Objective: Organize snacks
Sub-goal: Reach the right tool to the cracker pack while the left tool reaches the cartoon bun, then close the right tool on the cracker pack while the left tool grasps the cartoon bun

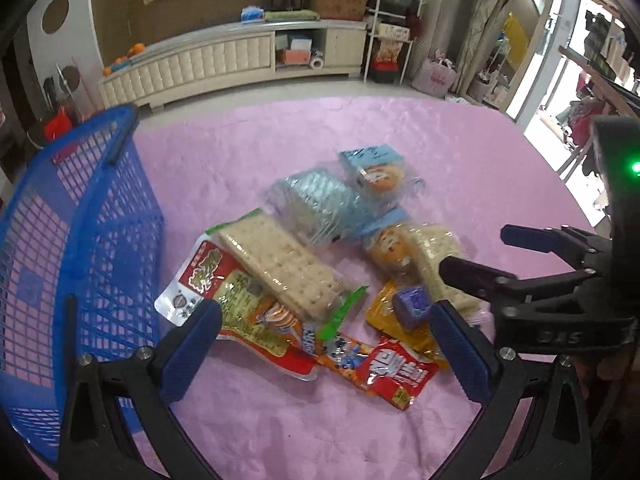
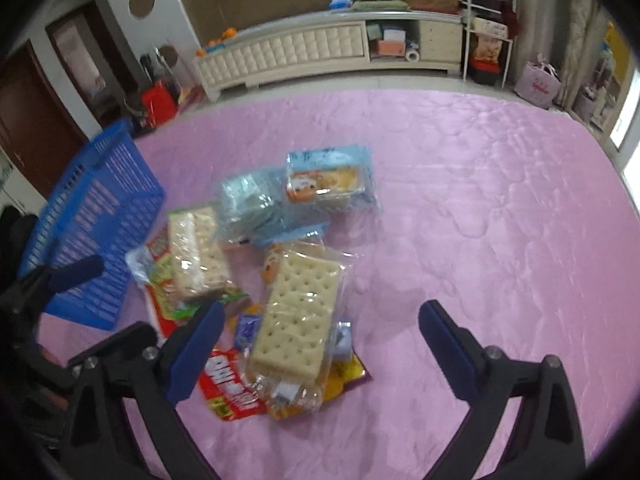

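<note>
1. Left tool (image 1: 326, 320): blue-padded fingers stand wide apart, nothing between them, poised just above the near edge of the snack pile.
2. Right tool (image 2: 322, 322): fingers likewise spread wide and empty. In the left wrist view it enters from the right, with a green light lit on its body; its black frame carries raised lettering, too blurred to read.
3. Writing: the red pack (image 1: 394, 374) nearest the left tool bears large white characters, not legible. A red-and-white pouch (image 1: 200, 280) shows a red label with yellow characters, also unreadable. No brand can be confirmed.
4. Other snacks, heaped together and touching: two clear-wrapped cracker packs, one (image 1: 280, 264) beside the pouch, one (image 2: 298, 316) lying between the right tool's fingers in its own view, nearer the left finger; a pale blue pack (image 1: 316, 208); a cake pack (image 1: 376, 172) with a cartoon face at the far end; a small purple sweet (image 1: 412, 304) on a yellow wrapper (image 1: 384, 312).
5. Basket (image 1: 80, 216): blue slatted plastic, left of the pile and just beside it. No snacks show through the mesh.
6. Surface: pink quilted cover (image 2: 480, 200) over the table, wrinkled.
7. Room: long cream cabinet (image 1: 224, 60) along the far wall, a white wire rack (image 1: 390, 28) to its right, a yellow hanging above, bright doorway at right.
</note>
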Motion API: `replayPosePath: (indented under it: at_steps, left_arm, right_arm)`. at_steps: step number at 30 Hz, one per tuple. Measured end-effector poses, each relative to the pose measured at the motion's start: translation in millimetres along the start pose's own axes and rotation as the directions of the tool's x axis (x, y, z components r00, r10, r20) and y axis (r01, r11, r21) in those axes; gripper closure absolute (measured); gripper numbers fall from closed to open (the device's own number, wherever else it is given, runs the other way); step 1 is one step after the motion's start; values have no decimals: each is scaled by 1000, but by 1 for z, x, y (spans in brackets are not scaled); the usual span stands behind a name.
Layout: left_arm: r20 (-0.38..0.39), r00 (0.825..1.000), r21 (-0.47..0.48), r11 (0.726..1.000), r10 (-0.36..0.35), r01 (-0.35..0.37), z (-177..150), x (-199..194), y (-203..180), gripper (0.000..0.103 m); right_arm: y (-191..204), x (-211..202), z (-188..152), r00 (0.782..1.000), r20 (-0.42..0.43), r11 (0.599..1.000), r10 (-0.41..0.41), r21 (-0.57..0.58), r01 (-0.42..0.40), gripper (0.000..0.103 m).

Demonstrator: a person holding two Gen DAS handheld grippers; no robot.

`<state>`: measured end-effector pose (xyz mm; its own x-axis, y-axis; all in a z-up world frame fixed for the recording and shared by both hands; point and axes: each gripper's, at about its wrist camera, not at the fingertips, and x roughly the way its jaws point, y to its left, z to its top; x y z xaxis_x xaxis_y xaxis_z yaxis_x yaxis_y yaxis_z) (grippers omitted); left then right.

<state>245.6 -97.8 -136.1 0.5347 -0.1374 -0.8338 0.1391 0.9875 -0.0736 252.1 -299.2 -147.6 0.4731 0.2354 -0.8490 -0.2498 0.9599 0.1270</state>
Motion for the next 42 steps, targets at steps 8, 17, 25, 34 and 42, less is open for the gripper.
replayPosePath:
  at_steps: [8,17,25,34,42]
  left_arm:
    - [-15,1000,-10,1000,5,-5,4,-2,4,0]
    - [-12,1000,13,1000,24,-24,29,-5,-18,0]
    - [-106,994,-51,999,-13,7,52,28,-36,0]
    - [-220,975,-81,997,-10,-8,73,82,-57,0]
    - [-299,953,-81,994,42,-69,83,129,-66,0]
  right_arm:
    - [-2,8,-3,1000,-20,1000,22,-11,-22,48]
    - [-30,-30,6,996,70,998,50,40,-52,49]
    - [-65,-41,14,988,152,994,1,111,-18,49]
    - [-95,-25,11,993,114,986,-8,169,-12,49]
    - [-94,-23,9,995,102,989,-2,147,-13,49]
